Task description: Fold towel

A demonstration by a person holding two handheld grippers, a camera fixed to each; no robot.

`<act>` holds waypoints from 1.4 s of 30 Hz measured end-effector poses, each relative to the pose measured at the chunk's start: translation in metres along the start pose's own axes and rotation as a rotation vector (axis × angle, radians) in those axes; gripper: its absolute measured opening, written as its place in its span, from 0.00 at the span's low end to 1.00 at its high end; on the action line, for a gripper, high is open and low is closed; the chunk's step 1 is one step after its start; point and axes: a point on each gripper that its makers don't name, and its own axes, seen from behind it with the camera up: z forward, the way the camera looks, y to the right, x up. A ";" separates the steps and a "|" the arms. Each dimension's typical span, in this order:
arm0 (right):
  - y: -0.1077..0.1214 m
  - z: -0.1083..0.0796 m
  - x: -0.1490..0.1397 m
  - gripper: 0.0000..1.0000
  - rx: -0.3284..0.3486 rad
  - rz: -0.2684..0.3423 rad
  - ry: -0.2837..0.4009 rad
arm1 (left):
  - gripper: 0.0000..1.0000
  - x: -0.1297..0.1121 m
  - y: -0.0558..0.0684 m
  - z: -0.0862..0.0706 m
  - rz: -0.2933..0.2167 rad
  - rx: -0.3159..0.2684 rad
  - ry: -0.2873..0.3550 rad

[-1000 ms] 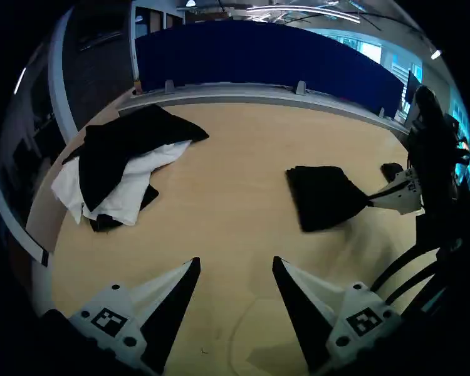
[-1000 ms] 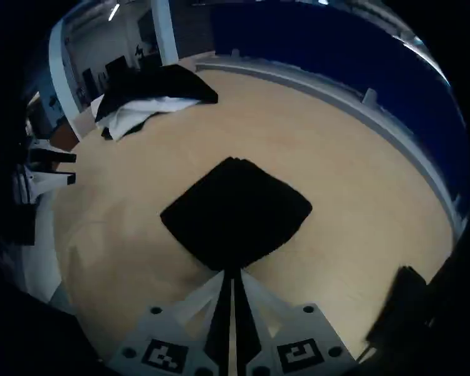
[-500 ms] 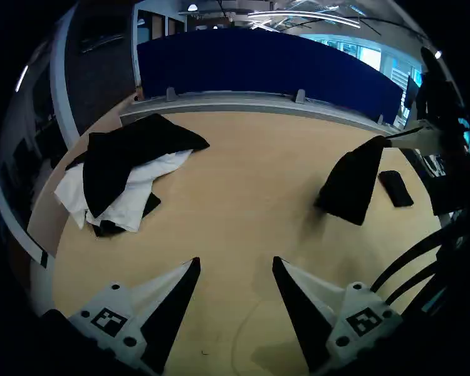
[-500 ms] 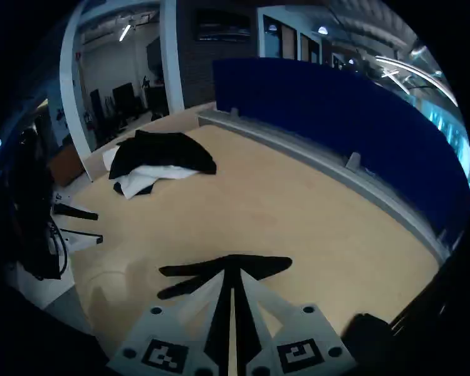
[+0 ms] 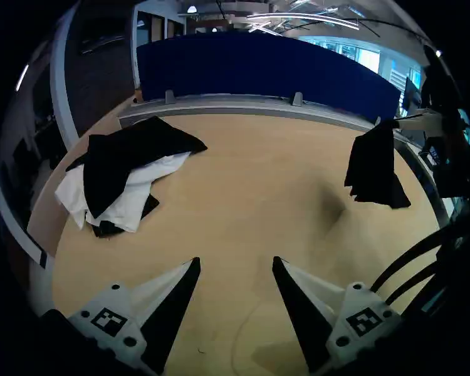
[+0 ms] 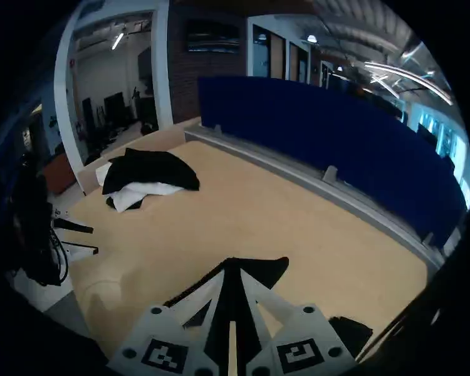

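Black towel (image 5: 373,166) held above the bench (image 5: 254,188)
It was pinched in the closed right hand-held gripper (image 6: 232,276), partly hidden behind its fingers; the left hand-held gripper (image 5: 235,266) was held open

1. The left gripper view sits low over the table (image 5: 247,188), facing across it toward the blue partition (image 5: 260,62).
2. The right gripper view looks from higher, at the table's right end, toward the cloth pile (image 6: 144,178).
3. Both share the table, cloth pile, blue partition and hanging black towel (image 5: 373,166).
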 end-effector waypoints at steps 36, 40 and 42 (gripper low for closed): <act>0.169 -0.040 -0.020 0.02 -0.217 0.110 -0.010 | 0.85 -0.007 0.006 0.003 0.018 0.007 -0.017; 0.190 -0.040 -0.023 0.02 -0.238 0.119 -0.019 | 0.85 -0.006 0.007 0.004 0.021 0.007 -0.019; 0.199 -0.039 -0.024 0.02 -0.247 0.125 -0.024 | 0.85 -0.006 0.008 0.005 0.022 0.008 -0.020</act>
